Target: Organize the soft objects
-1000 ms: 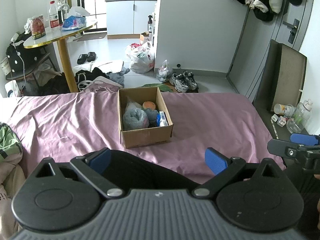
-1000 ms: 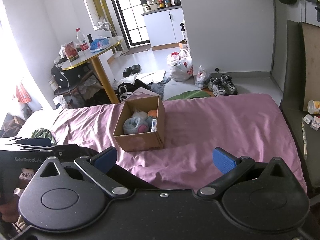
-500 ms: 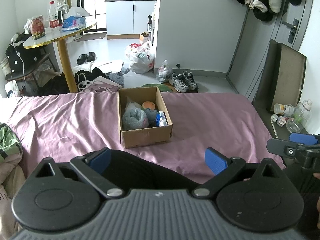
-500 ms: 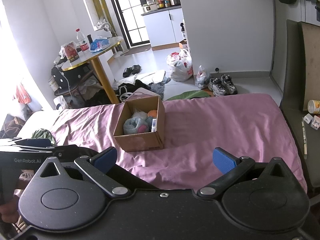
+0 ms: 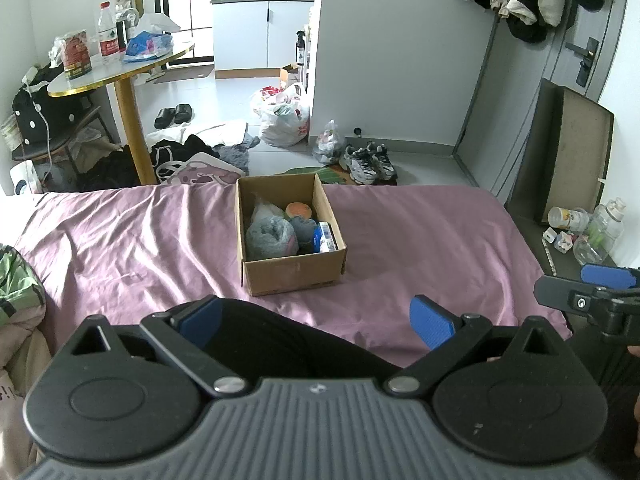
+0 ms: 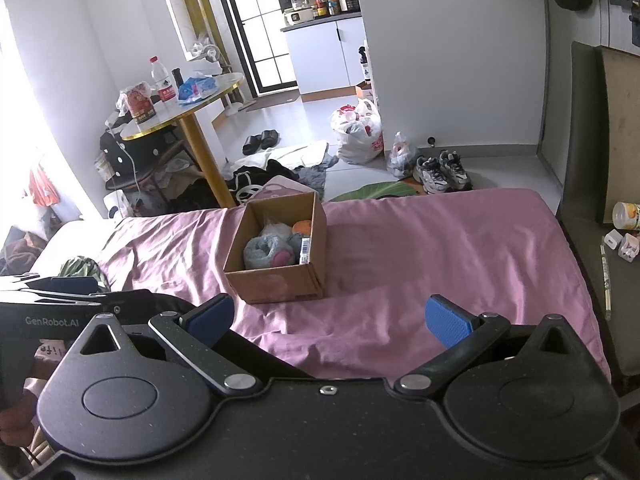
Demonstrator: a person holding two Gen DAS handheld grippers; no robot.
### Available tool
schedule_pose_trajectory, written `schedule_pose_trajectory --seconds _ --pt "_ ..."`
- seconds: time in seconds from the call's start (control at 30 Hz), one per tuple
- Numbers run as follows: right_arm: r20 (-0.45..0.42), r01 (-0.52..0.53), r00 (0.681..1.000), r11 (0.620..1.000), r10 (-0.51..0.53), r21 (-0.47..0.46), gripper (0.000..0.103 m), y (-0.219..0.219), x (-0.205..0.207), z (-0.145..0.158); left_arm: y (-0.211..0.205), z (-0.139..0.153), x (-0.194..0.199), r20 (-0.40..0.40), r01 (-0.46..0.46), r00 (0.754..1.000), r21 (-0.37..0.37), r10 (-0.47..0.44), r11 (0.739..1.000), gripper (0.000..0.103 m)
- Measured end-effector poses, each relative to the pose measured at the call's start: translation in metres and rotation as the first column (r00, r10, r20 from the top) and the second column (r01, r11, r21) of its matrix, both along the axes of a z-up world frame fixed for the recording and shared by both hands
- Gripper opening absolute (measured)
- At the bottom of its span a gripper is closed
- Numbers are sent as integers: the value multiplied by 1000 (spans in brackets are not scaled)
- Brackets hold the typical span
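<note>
My left gripper [image 5: 316, 318] hangs low over the near edge of the bed [image 5: 120, 240], its jaws wide apart with nothing between them; my right gripper [image 6: 328, 316] hangs the same way, jaws spread and empty. Only the left view shows the clutter by the bed's right side, clear bottles [image 5: 600, 232] and a can lying on a dark surface, along with the tip of my right gripper at the frame's right edge. Only the right view shows the left gripper's lettered body in the lower left corner, and the box's outer right wall.

The cardboard box [image 5: 292, 272] sits open on the purple sheet, toward the far edge of the bed and about midway across it, well apart from both grippers. Inside it, a grey fluffy bundle [image 5: 270, 236] fills the near left part; the right view shows a pink patch [image 6: 283, 257] on it. Behind it lies something pale in clear wrap [image 5: 266, 212], and an orange soft ball [image 5: 298, 210] rests toward the far right corner. A dark grey soft item [image 5: 303, 229] lies in front of the ball. A blue and white packet [image 5: 326, 237] stands against the right wall.
</note>
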State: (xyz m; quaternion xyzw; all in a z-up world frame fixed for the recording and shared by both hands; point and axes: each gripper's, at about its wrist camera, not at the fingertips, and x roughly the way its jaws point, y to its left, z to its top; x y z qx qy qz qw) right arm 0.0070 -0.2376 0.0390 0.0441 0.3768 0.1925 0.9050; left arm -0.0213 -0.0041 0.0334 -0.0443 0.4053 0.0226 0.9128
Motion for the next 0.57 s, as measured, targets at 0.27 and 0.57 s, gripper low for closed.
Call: schedule_pose_trajectory --seconds 0.27,0.57 --pt "-2 3 1000 1000 -3 -4 103 -1 1 -2 2 0 -1 3 -15 1000 0 15 1000 100" --pt "-5 7 1000 1000 -7 -8 103 -4 4 -4 3 0 -1 16 -2 1000 -10 2 1000 100"
